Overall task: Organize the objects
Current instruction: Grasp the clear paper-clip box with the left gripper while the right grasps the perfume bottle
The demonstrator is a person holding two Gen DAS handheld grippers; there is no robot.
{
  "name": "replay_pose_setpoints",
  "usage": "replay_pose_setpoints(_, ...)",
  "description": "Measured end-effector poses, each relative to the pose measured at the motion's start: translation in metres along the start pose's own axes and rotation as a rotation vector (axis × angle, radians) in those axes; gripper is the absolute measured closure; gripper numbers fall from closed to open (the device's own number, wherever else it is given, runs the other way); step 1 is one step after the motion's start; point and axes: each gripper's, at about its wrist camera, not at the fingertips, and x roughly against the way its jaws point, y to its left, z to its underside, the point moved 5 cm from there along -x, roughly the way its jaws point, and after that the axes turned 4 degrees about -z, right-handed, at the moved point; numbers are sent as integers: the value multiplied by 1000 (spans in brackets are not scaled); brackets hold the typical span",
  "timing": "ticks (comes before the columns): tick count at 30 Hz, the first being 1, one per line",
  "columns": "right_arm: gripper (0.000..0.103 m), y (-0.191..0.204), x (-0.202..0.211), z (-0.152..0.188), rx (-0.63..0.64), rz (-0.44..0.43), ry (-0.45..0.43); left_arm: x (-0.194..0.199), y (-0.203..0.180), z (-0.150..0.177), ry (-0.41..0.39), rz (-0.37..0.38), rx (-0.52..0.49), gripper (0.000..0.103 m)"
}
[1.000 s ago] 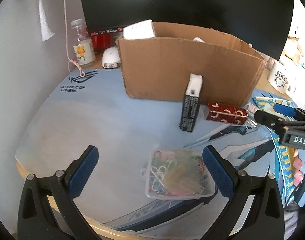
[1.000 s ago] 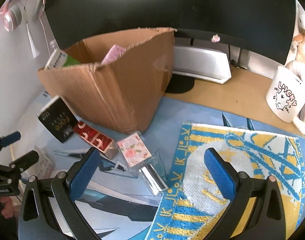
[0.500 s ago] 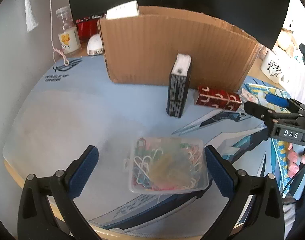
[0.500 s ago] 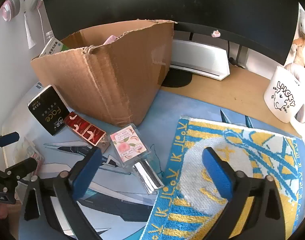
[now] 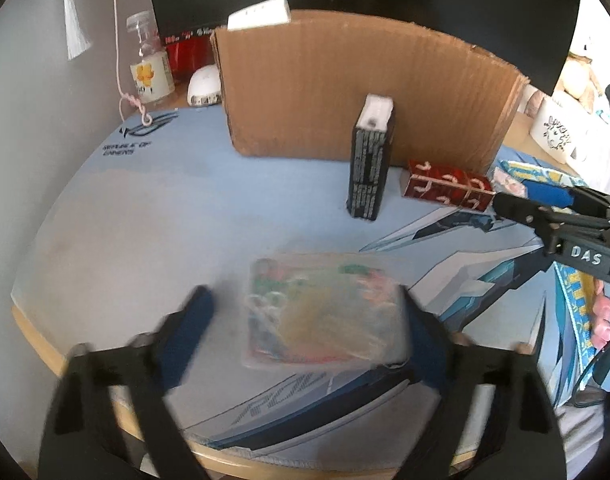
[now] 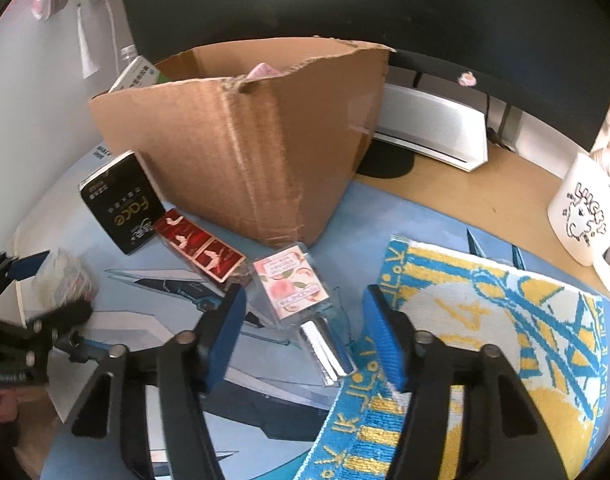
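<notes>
A clear plastic box of coloured paper clips (image 5: 325,312) lies on the blue desk mat between the open fingers of my left gripper (image 5: 305,332); it shows in the right wrist view (image 6: 63,280) too. My right gripper (image 6: 305,332) is open around a clear packet with a pink peach label (image 6: 291,286). A black "Face" box (image 5: 371,160) stands upright and a red box (image 5: 447,190) lies flat before the open cardboard box (image 5: 361,88). The cardboard box (image 6: 245,136) holds a white box and a pink item.
A blue and yellow towel (image 6: 485,344) lies on the mat at the right. A white mug (image 6: 585,216) stands beyond it. A dark monitor (image 6: 385,12) and white speaker (image 6: 433,132) are behind. A small bottle (image 5: 149,68) stands at the far left.
My left gripper has moved forward over the paper clip box. My right gripper has moved toward the peach packet, and its fingers have narrowed around it.
</notes>
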Motion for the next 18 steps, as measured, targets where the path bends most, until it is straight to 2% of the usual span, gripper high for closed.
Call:
replay_pose_setpoints(1, 49, 1, 0, 0, 5, 0, 1, 0, 1, 0, -2, 1, 0, 30)
replay_pose_setpoints(4, 59, 3, 1, 2, 20, -10, 4, 0, 1, -1, -5, -2, 0, 32)
replay_pose_setpoints(11, 64, 7, -7, -6, 16, -75, 28, -2, 2, -5, -5, -10, 8, 32)
replay_pose_setpoints(18, 68, 9, -4, -2, 11, -64, 21, 0, 18, -9, -25, -17, 78, 32)
